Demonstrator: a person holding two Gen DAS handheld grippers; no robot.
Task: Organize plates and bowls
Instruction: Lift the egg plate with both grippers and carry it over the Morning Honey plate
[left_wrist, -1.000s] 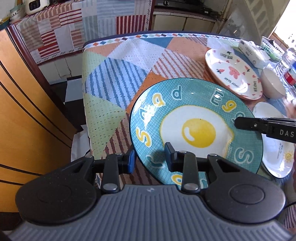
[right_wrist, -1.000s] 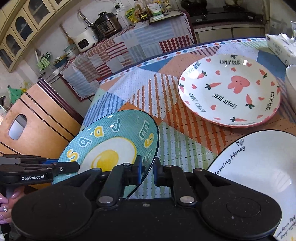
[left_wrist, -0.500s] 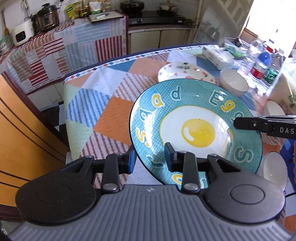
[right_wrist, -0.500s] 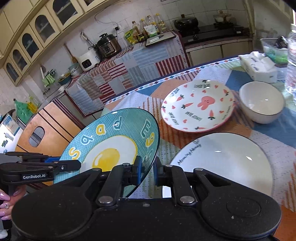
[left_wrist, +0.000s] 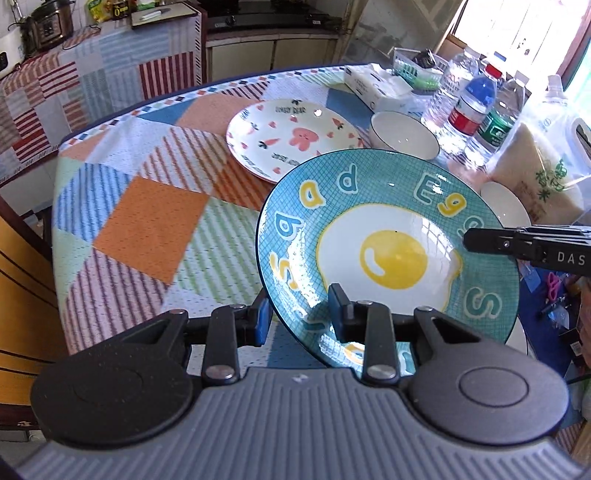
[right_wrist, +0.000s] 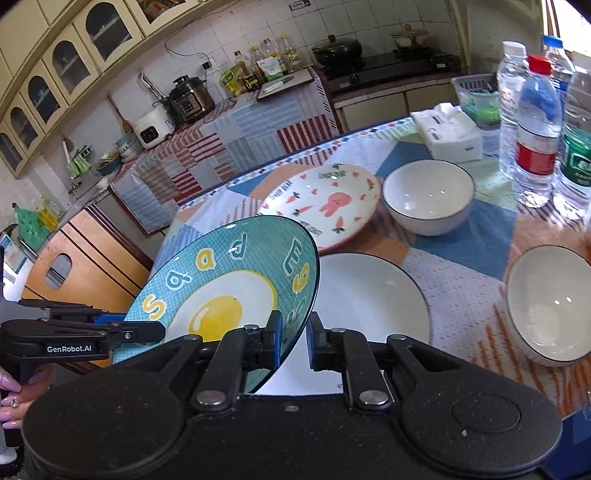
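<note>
left gripper (left_wrist: 301, 319): clamped on the egg plate (left_wrist: 388, 254) rim
right gripper (right_wrist: 294, 341): pinching the opposite rim
plate: tilted, off the table (left_wrist: 147, 221)

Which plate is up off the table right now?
The blue egg plate, clamped at its rim by both grippers; the bunny plate and plain white plate lie flat on the tablecloth.

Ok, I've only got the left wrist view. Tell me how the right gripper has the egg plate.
Observer: The right gripper is shut on the rim of the egg plate, one pad on each face.
Operator: Report what lies on the table behind that plate.
Observer: A plain white plate, flat on the tablecloth.
Operator: Say what is right of it.
Observer: A white bowl with a dark rim, upright, apart from the white plate.
</note>
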